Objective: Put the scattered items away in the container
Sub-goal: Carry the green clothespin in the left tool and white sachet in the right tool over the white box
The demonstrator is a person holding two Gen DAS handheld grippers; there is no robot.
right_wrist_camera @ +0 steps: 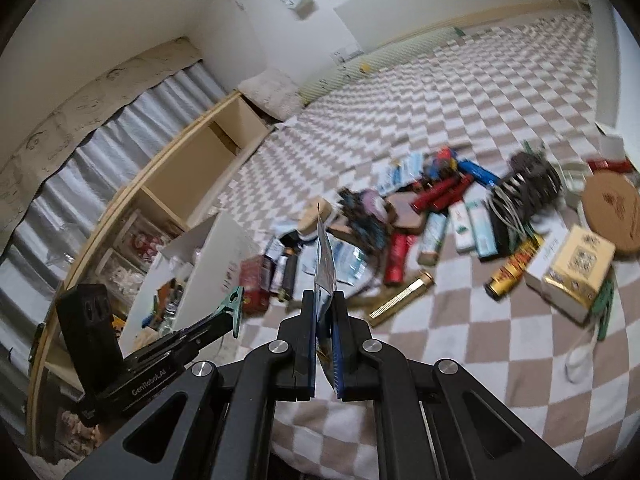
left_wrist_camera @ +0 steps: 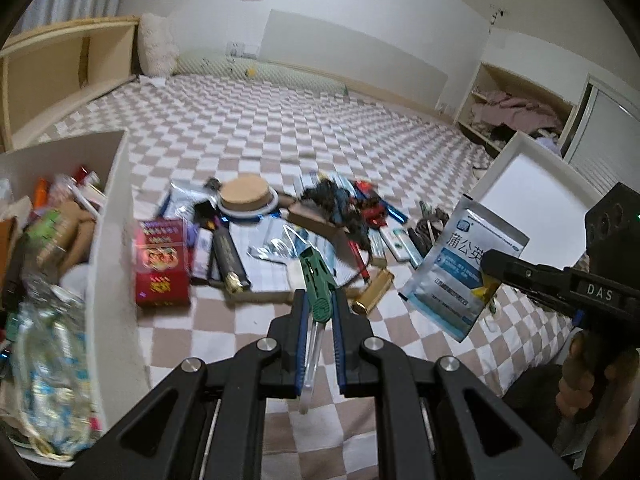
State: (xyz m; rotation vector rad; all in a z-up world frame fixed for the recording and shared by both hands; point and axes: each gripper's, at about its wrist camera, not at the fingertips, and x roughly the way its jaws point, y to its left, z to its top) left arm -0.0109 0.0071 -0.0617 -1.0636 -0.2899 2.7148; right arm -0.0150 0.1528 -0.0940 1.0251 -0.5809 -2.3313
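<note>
My left gripper [left_wrist_camera: 318,296] is shut on a green-headed tool with a clear handle [left_wrist_camera: 316,280], held above the checkered bedspread. The same gripper [right_wrist_camera: 224,312] and the green tool [right_wrist_camera: 236,304] show at the left of the right wrist view. My right gripper [right_wrist_camera: 322,298] is shut on a white and blue sachet [right_wrist_camera: 324,264], seen edge-on. In the left wrist view the sachet [left_wrist_camera: 460,264] hangs flat from the right gripper [left_wrist_camera: 486,258]. The white container [left_wrist_camera: 116,200] stands at the left, filled with several packets; in the right wrist view the container [right_wrist_camera: 208,256] is left of centre.
Scattered on the bedspread [left_wrist_camera: 300,128] lie a red box [left_wrist_camera: 162,264], a cork lid [left_wrist_camera: 246,198], tangled dark cords [left_wrist_camera: 336,200], a gold comb [right_wrist_camera: 404,296], a yellow box [right_wrist_camera: 576,268] and several tubes. A white tray [left_wrist_camera: 532,172] stands at the right. Wooden shelves [left_wrist_camera: 60,72] line the left wall.
</note>
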